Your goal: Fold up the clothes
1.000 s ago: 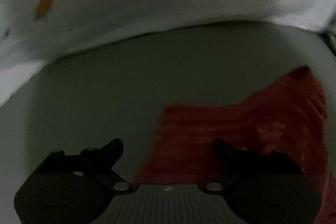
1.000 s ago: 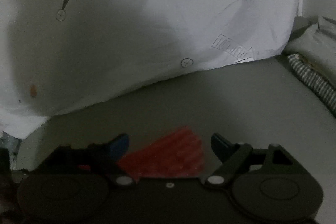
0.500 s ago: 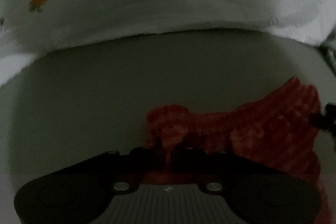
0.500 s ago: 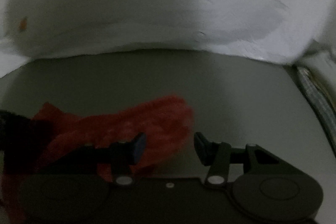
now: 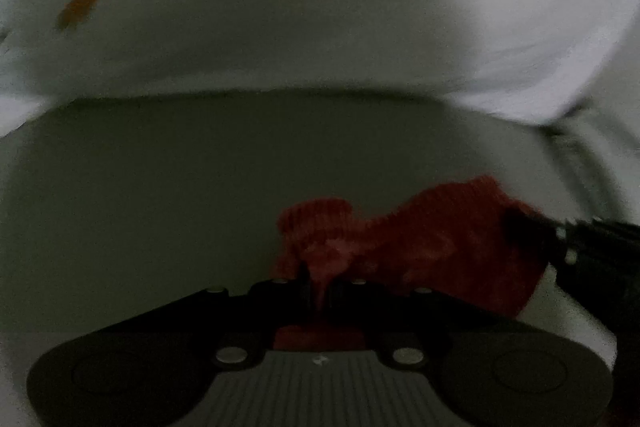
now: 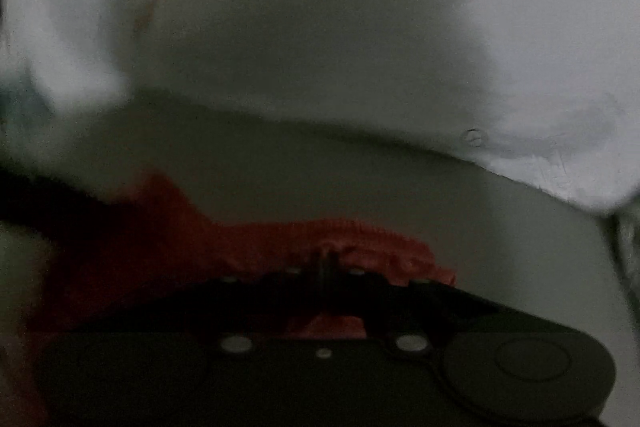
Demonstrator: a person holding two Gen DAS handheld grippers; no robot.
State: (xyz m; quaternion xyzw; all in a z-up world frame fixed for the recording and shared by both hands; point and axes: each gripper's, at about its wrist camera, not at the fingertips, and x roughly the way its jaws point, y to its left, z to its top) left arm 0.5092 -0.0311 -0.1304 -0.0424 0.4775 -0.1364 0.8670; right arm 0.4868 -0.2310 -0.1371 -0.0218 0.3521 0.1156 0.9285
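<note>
On the grey table [image 5: 200, 195], low in both views, lies a small red knitted cloth [image 5: 420, 247]. Left tongs [image 5: 318, 287] are clenched on its near edge, right tongs [image 6: 324, 267] clenched on the edge further along. White cloth [image 5: 320, 7] lies beyond. Judged step: edge gripped for folding. Next, both should lift together and carry it over evenly.

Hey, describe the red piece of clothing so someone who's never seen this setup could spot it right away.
Look at the grey table, in front of the white sheet at its far edge. The red garment is a small ribbed knit, pinched by both tongs, left and right. It is the only red thing there.
</note>
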